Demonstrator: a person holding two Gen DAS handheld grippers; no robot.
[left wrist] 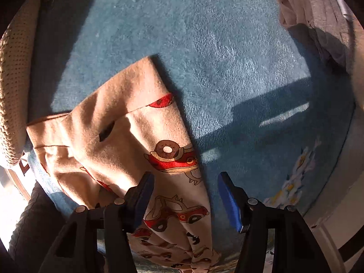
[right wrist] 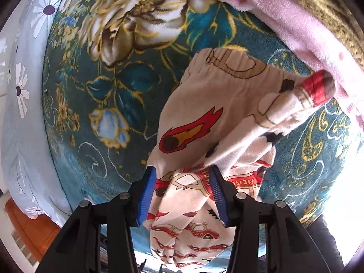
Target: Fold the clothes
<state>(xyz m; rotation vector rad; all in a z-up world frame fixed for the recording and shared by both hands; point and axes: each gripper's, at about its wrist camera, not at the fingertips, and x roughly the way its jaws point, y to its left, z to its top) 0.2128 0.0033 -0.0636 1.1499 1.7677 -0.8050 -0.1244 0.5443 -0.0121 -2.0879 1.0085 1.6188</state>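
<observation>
Left tool (left wrist: 185, 195): jaws wide apart, gripping nothing. Cream car-print garment (left wrist: 118, 141) lies on the blue blanket (left wrist: 227, 56), mostly under and ahead of the left finger; its long edge runs between the blue pads (left wrist: 228, 201), no contact visible. Right tool (right wrist: 183, 190): jaws part-open with a bunched fold of the same garment (right wrist: 204, 122) between them; cannot tell if the pads pinch it. Rest of the cloth spreads ahead on the teal floral blanket (right wrist: 127, 86), far end near the pink fleece (right wrist: 284, 22).
</observation>
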